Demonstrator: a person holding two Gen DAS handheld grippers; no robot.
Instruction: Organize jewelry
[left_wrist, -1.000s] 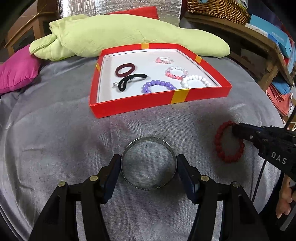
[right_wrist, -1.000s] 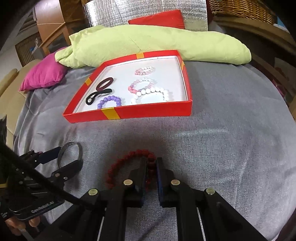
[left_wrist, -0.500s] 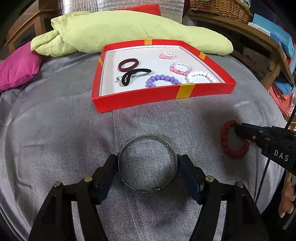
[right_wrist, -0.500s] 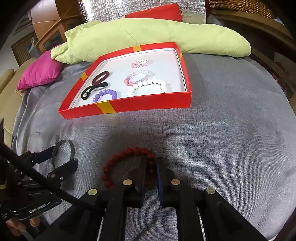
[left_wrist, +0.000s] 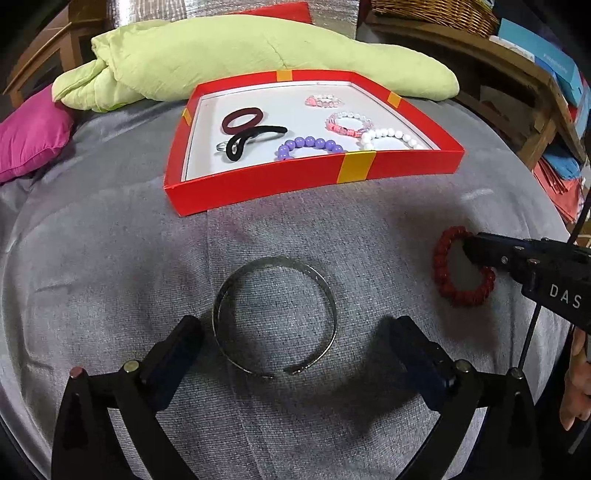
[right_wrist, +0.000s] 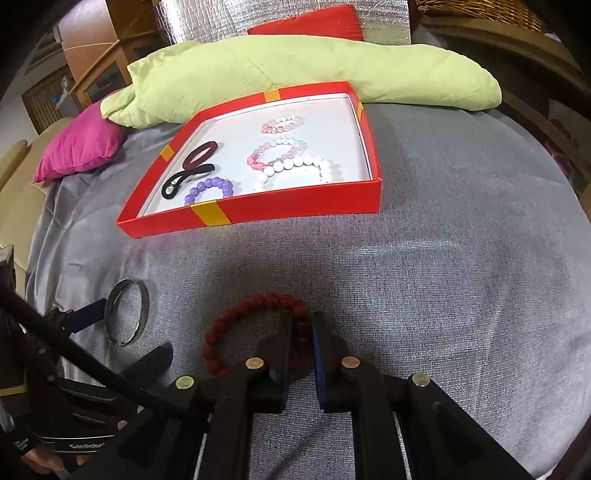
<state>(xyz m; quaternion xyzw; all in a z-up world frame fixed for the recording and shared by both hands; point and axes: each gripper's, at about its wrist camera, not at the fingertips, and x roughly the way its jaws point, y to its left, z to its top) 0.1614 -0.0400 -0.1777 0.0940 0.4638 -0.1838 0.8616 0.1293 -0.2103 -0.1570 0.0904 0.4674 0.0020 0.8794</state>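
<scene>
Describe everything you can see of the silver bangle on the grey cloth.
The silver bangle is a thin, flat-walled metal band, an open cuff with a small gap at its near edge. It lies flat on the grey cloth, in front of the red tray and left of the red bead bracelet. It sits between the fingers of the left gripper, whose jaws are opening; neither pad touches it.

"DAS" in white letters stood on the black right tongs (left_wrist: 466, 246). "GenRobot" read faintly on the black body of the left tongs (right_wrist: 125, 332).
</scene>
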